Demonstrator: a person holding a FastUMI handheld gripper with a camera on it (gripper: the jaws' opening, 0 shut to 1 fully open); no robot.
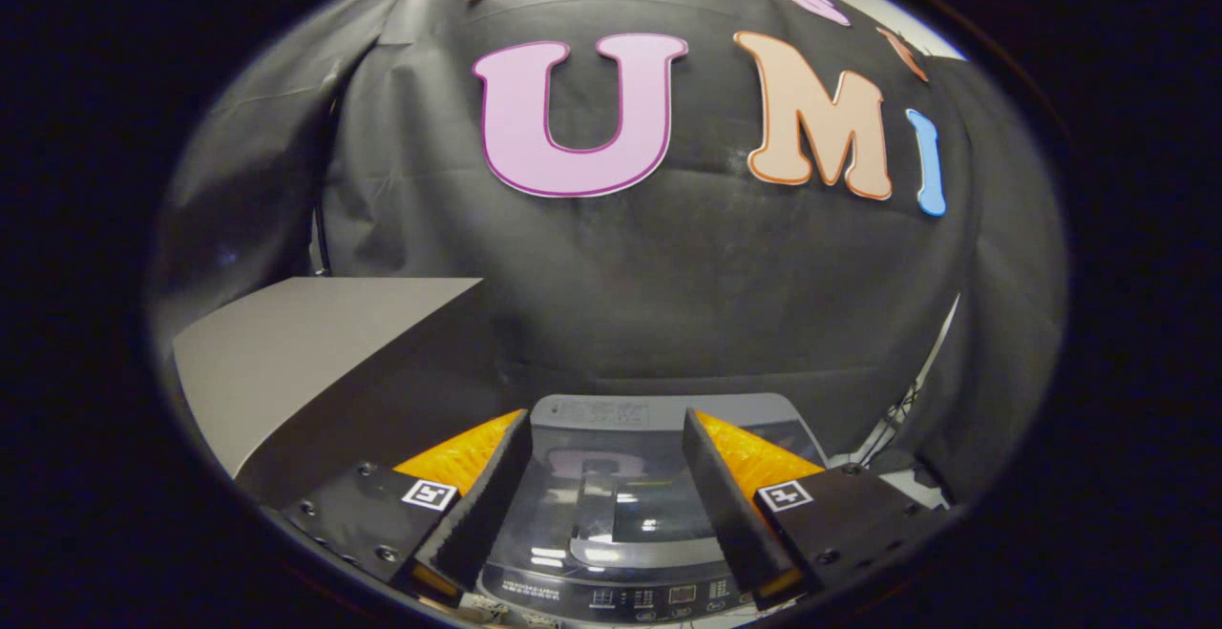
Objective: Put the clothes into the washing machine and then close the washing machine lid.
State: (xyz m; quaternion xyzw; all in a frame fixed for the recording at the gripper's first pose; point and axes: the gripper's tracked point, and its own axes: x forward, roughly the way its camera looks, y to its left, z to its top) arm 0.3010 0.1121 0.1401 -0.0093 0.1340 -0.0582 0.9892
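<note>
Gripper view looks down on the washing machine (611,514), which sits right under the gripper (606,438). Its two fingers are spread wide apart and hold nothing — the shiny lid (611,505) shows in the gap between them and looks shut. The row of buttons (659,598) runs along the machine's near edge, between the fingertips. A grey bench (286,352) stands just to the left of the machine, its top bare. Behind the machine hangs the black cloth wall (668,295) — lots of open room lies above the lid.
</note>
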